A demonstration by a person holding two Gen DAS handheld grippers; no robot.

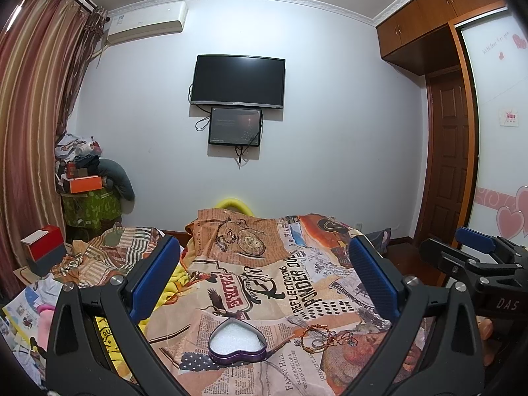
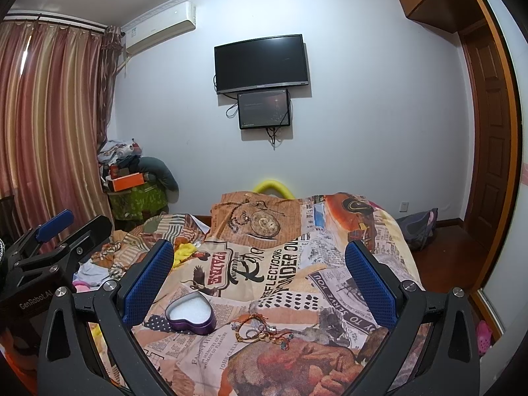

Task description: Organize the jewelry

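1. Left wrist view: our left gripper (image 1: 264, 274) hangs above the bed with its blue pads spread wide and nothing between them. Below it on the printed cover (image 1: 297, 280) sits the heart tin (image 1: 237, 340), lid off, white foam showing inside. Just beside the tin, to its right and not touching it, lies the bracelets (image 1: 325, 336) heap: woven cords with beads and at least one small ring, tangled together. At the right edge we see the right gripper (image 1: 475, 247), also gaping.

2. Right wrist view: our right gripper (image 2: 259, 270) is likewise spread and empty, hovering over the same cover (image 2: 330, 264). The tin (image 2: 192, 312) lies toward the left pad, the bracelets (image 2: 260, 330) nearer the middle, close beside the tin. The left gripper (image 2: 52, 227) shows at the left edge, raised off the bed.

3. Handling, as we judge it: the bracelets look very light and limp, so they will sag and dangle from any pinch, and tangled strands may drag their neighbours along. We would take a cord where it arches off the cloth or at a bead cluster, since thin cord lying flat on soft bedding is hard to get under. Small metal rings may slip from the pads.

4. The tin looks stiff, light and smooth-walled; on soft bedding it may tip or slide, so steadying its rim with the left gripper seems wise.
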